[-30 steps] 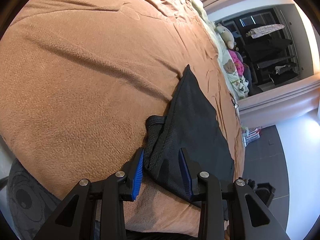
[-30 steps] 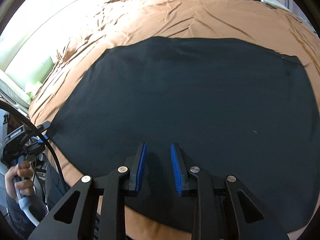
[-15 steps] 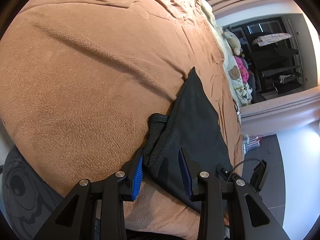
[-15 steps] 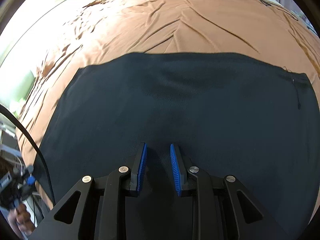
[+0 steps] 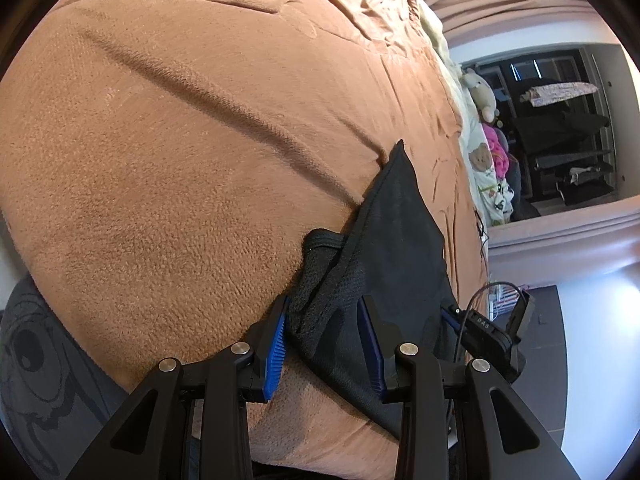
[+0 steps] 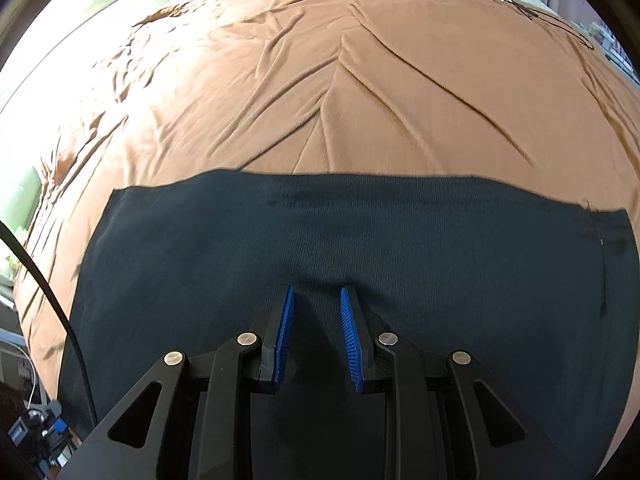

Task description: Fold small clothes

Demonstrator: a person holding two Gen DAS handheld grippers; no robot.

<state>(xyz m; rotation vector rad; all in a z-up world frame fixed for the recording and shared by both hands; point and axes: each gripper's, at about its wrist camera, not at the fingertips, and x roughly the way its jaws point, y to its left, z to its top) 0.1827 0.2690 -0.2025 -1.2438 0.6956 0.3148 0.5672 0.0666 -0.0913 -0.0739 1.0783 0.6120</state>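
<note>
A black garment lies spread flat on the brown blanket, filling the lower half of the right wrist view. My right gripper is open with its blue pads resting over the cloth, nothing between them. In the left wrist view the same garment shows edge-on, with a bunched, folded-over corner near the bed's edge. My left gripper is open, its pads on either side of that bunched corner, not closed on it. The right gripper's body shows beyond the garment.
The brown blanket covers the bed, with long creases. Stuffed toys and patterned bedding lie at the far side. A dark shelf unit stands beyond. A black cable lies on the blanket's far edge.
The right gripper has pulled back toward the near edge, so more blanket shows beyond the garment. The left gripper stays at the bunched corner; the right gripper's body has come into its view.
</note>
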